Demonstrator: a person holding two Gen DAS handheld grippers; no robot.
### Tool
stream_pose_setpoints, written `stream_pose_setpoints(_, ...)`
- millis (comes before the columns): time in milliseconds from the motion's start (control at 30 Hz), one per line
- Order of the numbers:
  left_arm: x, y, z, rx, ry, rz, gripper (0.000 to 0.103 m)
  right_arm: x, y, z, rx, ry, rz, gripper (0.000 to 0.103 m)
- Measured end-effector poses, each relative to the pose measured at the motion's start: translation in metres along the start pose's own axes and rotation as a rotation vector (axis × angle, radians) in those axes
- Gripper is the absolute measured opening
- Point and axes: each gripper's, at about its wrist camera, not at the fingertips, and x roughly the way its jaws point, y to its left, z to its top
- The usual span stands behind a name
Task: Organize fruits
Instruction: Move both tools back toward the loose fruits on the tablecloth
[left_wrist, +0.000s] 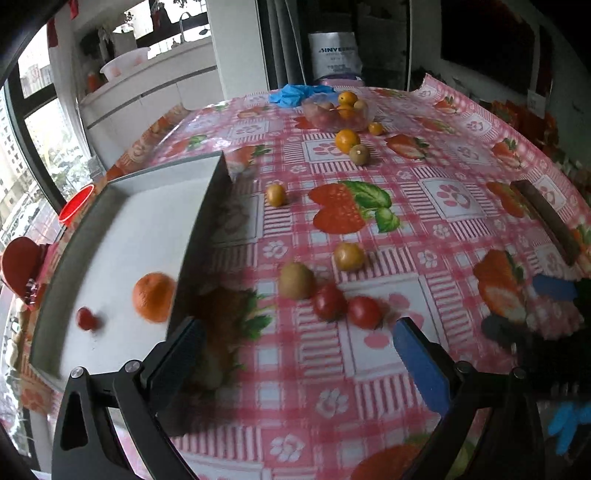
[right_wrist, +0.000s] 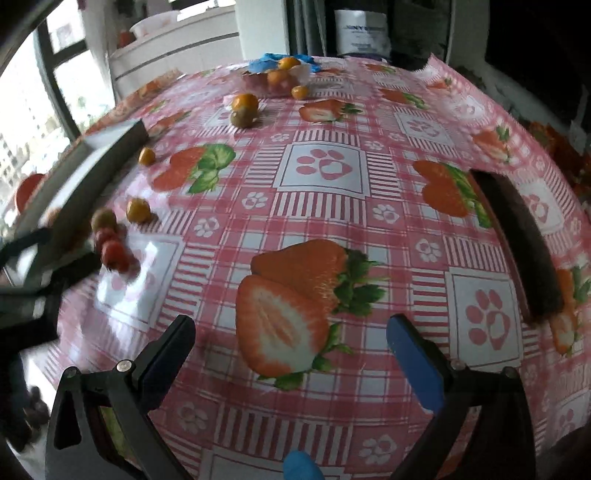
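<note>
A grey tray (left_wrist: 207, 206) at the left holds a mandarin (left_wrist: 153, 296) and a small red tomato (left_wrist: 85, 318). My left gripper (left_wrist: 295, 347) is open and empty, its left finger by the tray's right wall. Just ahead lie a kiwi (left_wrist: 295, 280), two red tomatoes (left_wrist: 328, 301) (left_wrist: 364, 312) and a yellow-orange fruit (left_wrist: 349, 256). Farther off lie another small fruit (left_wrist: 276, 195), an orange (left_wrist: 347, 140) and a kiwi (left_wrist: 359, 154). My right gripper (right_wrist: 291, 339) is open and empty above the tablecloth; the tomatoes (right_wrist: 112, 251) lie at its left.
A clear bag of fruit (left_wrist: 338, 112) and a blue glove (left_wrist: 291, 94) sit at the table's far side. A dark tray edge (right_wrist: 517, 240) lies at the right. A red cup (left_wrist: 75, 206) stands beyond the grey tray. The other gripper (right_wrist: 33, 273) shows at the left.
</note>
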Motion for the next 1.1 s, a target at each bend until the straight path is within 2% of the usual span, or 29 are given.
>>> stream_pose_setpoints(167,0.021,-0.003,0.016,-0.013,0.026,0.009,0.103,-0.004,-0.014,-0.001,0.045,-0.009,0.039,0.103)
stream_pose_setpoints(433,0.046,-0.018,0.015,-0.039,0.093,-0.102,0.103,-0.01,-0.049,-0.011,0.13,-0.014,0.02,0.103)
stream_pose_setpoints(533,0.044,-0.035,0.014,-0.011,0.07,-0.123,0.103,-0.012,-0.059,-0.013,0.153,-0.019,0.009,0.103)
stream_pose_setpoints(733,0.039,-0.071,0.019,0.051,0.058,-0.222,0.103,-0.013,-0.072,-0.015,0.179,-0.018,0.0,0.103)
stream_pose_setpoints(900,0.021,-0.059,0.026,0.034,0.007,-0.207,0.103,-0.01,-0.065,-0.017,0.129,-0.023,-0.071,0.103)
stream_pose_setpoints(1100,0.003,-0.021,0.019,0.023,-0.038,-0.15,0.103,-0.01,-0.061,-0.017,0.143,-0.048,-0.089,0.103)
